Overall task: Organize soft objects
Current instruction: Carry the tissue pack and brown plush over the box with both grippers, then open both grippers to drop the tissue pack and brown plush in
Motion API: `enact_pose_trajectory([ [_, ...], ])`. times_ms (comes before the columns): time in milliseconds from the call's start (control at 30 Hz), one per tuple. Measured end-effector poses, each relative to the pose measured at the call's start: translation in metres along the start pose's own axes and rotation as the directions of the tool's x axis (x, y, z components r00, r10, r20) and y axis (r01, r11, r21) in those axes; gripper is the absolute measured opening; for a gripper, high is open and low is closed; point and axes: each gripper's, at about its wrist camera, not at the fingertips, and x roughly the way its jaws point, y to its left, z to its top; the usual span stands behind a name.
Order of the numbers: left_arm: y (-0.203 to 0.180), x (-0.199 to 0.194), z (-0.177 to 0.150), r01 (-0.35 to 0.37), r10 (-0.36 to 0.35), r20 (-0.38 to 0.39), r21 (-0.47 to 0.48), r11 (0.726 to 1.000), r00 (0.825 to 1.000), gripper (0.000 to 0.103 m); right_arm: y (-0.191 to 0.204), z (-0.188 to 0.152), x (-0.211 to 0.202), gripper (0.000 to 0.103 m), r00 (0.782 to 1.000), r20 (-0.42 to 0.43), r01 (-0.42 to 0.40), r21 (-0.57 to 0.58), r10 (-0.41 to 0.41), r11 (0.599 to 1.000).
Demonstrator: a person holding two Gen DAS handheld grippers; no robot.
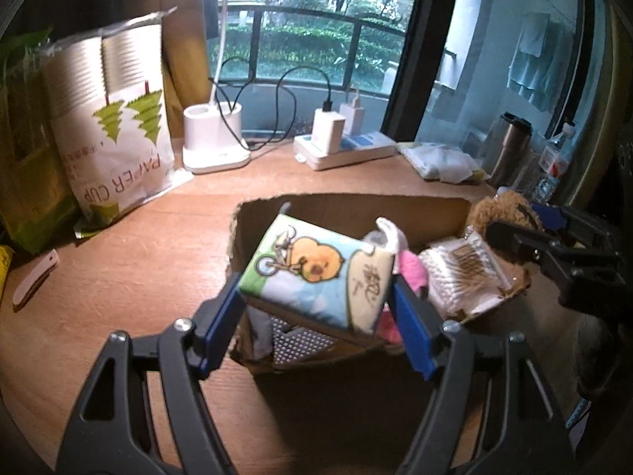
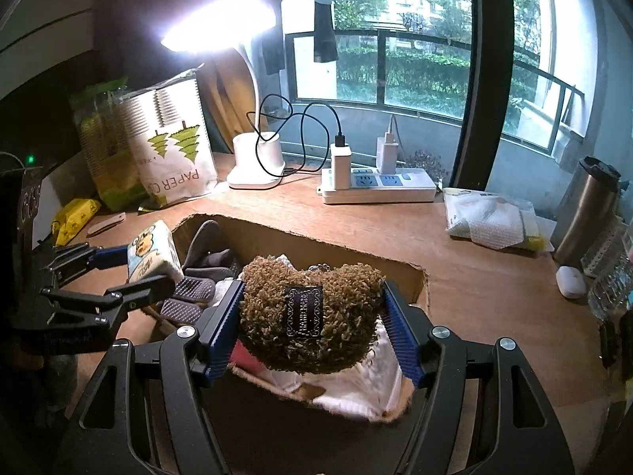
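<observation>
My left gripper (image 1: pixel 316 312) is shut on a tissue pack (image 1: pixel 312 273) printed with a cartoon bear on a bicycle, held tilted over the left part of an open cardboard box (image 1: pixel 356 206). The pack and left gripper also show in the right wrist view (image 2: pixel 152 257). My right gripper (image 2: pixel 312 328) is shut on a brown fuzzy plush (image 2: pixel 308 316) with a dark label, above the box's right part (image 2: pixel 300 245). In the box lie grey dotted socks (image 2: pixel 190 297), a pink cloth (image 1: pixel 411 269), a bag of cotton swabs (image 1: pixel 463 273) and white cloth (image 2: pixel 356 388).
On the wooden desk stand a paper cup bag (image 1: pixel 114 126), a lit desk lamp's base (image 1: pixel 213 138), a power strip with chargers (image 2: pixel 376 186), a tissue packet (image 2: pixel 486 217), a steel tumbler (image 2: pixel 585 206), a white mouse (image 2: pixel 569 281) and a folding knife (image 1: pixel 35 277).
</observation>
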Motion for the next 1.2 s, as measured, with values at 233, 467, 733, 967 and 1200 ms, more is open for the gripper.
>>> enact_pose_trajectory([
  [233, 0.002, 0.011, 0.000, 0.014, -0.014, -0.013, 0.014, 1.000, 1.000, 0.074, -0.003, 0.008, 0.026, 0.070, 1.000, -0.018, -0.015, 0.014, 0.015, 1.000],
  [467, 0.000, 0.016, 0.002, 0.050, -0.050, -0.014, 0.016, 0.999, 0.999, 0.084, -0.007, 0.013, 0.045, 0.077, 1.000, -0.022, -0.013, 0.035, 0.014, 0.999],
  [733, 0.000, 0.014, 0.003, 0.055, -0.055, -0.004, 0.009, 0.998, 0.998, 0.086, -0.006, 0.013, 0.047, 0.087, 1.000, -0.016, -0.015, 0.029, 0.015, 0.999],
  [967, -0.004, 0.001, 0.002, 0.049, -0.049, 0.015, 0.014, 0.999, 0.999, 0.086, -0.003, 0.008, 0.035, 0.087, 1.000, -0.010, -0.011, 0.023, 0.011, 1.000],
  [1200, -0.011, -0.015, -0.003, 0.045, -0.046, 0.040, 0.027, 0.999, 0.998, 0.086, 0.002, 0.001, 0.015, 0.087, 1.000, 0.007, 0.001, 0.021, -0.001, 1.000],
])
